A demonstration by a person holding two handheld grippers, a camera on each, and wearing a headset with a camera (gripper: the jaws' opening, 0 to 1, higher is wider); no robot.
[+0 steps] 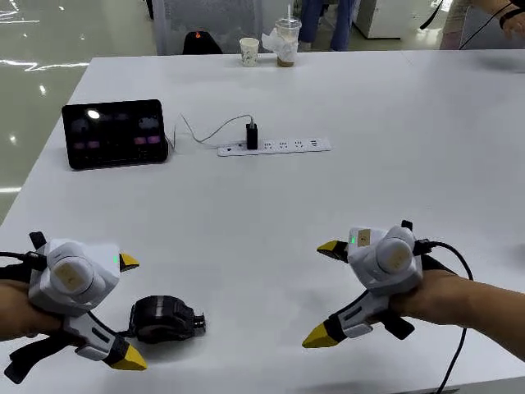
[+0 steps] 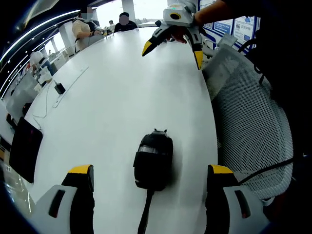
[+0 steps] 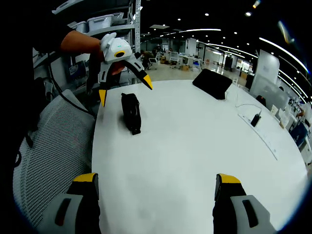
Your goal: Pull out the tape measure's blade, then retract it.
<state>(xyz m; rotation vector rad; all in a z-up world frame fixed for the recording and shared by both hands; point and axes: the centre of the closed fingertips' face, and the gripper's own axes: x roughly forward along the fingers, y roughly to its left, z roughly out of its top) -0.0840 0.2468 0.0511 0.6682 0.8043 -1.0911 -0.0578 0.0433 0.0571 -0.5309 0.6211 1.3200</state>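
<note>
1. A dark tablet (image 1: 115, 133) stood at the far left of the white table (image 1: 344, 189).
2. Near the front left, the left hand (image 1: 12, 308) held the left gripper (image 1: 130, 310) low over the table. It pointed to the right, at the other gripper.
3. Its two yellow-tipped jaws were spread wide and gripped nothing.
4. The black tape (image 1: 164, 318) lay flat on the table near the front edge. It sat in the gap between those two jaws, and neither jaw touched it. In the left gripper view a thin black strap (image 2: 145, 214) ran from the tape back toward the gripper.
5. No blade could be seen pulled out of the tape.
6. In the middle, farther back, a white power strip (image 1: 275, 147) lay on the table with a black plug (image 1: 252, 135) stuck in it.
7. Two cups (image 1: 249, 51) stood at the far edge.
8. At the front right, the right hand (image 1: 443, 300) held the right gripper (image 1: 323, 291) just above the table. It pointed left, toward the tape, and was well apart from it.
9. Its jaws were spread wide too, with nothing between them.
</note>
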